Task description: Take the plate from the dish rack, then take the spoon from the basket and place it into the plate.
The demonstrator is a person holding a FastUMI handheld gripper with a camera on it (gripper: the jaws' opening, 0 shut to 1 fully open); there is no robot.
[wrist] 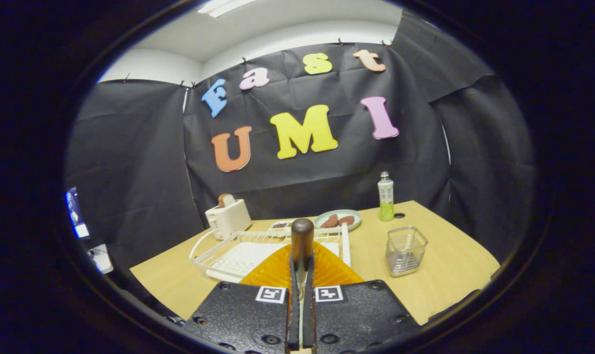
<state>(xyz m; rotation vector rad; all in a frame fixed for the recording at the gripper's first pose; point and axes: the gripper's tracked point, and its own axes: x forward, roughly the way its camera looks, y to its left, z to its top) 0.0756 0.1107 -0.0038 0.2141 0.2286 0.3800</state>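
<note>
Black gripper (301, 290) fingers are clamped tight on the spoon (302, 241), its brown wooden handle poking up just past the fingertips. Right under it lies the orange ribbed plate (327, 268) on the light wooden table (455, 265). Behind the plate, the white wire dish rack (238, 253) holds no dishes. Off to the right, the wire basket (405, 250) stands with nothing inside. Further back, a white toaster (227, 217) carries a slice of bread, a pale green dish (338, 220) holds brown pieces, and a green bottle (385, 197) stands by the wall.
</note>
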